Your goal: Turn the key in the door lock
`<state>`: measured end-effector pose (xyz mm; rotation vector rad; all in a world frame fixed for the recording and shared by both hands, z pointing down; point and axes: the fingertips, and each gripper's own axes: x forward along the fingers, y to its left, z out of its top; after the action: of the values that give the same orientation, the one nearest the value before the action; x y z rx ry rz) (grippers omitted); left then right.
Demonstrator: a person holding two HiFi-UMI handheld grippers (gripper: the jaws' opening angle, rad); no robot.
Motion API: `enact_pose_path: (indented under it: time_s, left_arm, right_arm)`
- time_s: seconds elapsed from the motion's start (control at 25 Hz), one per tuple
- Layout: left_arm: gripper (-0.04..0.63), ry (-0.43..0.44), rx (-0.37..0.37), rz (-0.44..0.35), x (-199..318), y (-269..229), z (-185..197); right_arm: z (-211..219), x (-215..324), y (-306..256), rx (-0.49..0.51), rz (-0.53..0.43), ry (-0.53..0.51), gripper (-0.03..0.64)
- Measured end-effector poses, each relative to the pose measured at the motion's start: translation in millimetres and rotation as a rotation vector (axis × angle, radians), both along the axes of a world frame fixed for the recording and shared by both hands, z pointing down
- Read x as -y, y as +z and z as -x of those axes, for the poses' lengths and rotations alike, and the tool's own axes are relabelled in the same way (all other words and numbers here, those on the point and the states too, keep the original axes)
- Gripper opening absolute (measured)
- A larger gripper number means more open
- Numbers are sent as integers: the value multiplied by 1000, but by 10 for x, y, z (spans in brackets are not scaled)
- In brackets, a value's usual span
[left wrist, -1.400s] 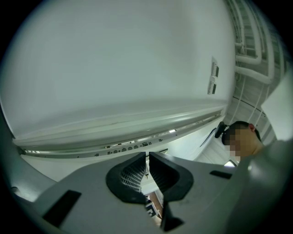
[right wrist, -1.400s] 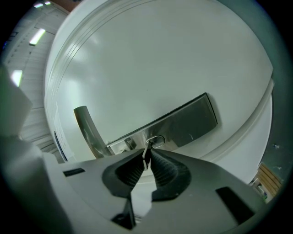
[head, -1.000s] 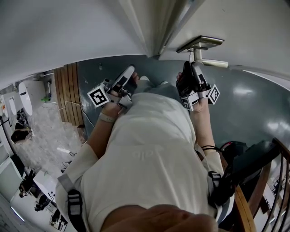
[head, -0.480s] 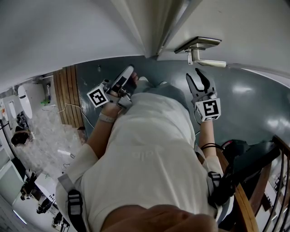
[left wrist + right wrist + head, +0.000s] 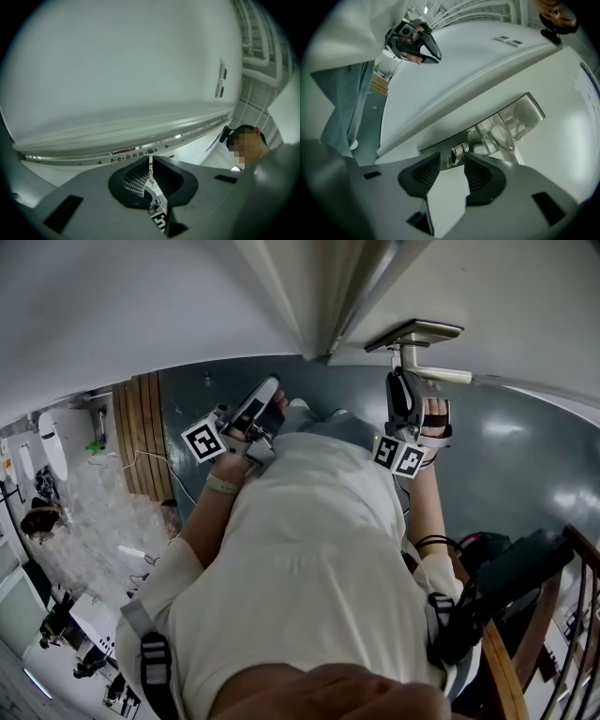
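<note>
right gripper [image 5: 451,160]: jaws just opened wide, key [image 5: 460,150] at their tips, unpinched
left gripper [image 5: 150,169]: closed, idle
tip: we'd centre, squeeze, then twist

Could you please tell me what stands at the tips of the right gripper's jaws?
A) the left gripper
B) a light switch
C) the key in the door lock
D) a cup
C: in the right gripper view the key shows in the gap at the tips of the right gripper, whose jaws have just been opening and stand apart without pressing on it.
</note>
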<state>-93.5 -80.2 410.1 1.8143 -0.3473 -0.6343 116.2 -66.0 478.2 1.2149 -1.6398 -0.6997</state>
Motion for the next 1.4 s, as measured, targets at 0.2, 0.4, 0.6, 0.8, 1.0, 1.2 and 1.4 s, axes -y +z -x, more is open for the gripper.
enact_pose_path:
  time_s: [0.2,0.4,0.6,0.8,1.0,1.2,1.4]
  left_arm:
    - [11,-2,-2,6,15,-6,6]
    - [11,-10,-3,9,-7,5,19]
    - [11,-14,-10,16,0,-24,42]
    - [11,-12,-9,17,-1,2,33]
    - [11,-11,-9,24,-4,9,18]
    - [11,-12,-10,25,-15,37,14]
    - [11,-8,-7,27,-7,52,0]
  right_arm:
    - [77,204,13,-30,-28,-21,153]
    - [58,241,-38,-5,-76,14,103]
    - [35,226,-126,20,-116,53,58]
    - [36,222,-145,331,-56,113,52]
    - [10,257,-178,788,0,154,52]
    - [-61,245,-109,1266,92,212,49]
    - [-77,251,-98,1525,150,223,51]
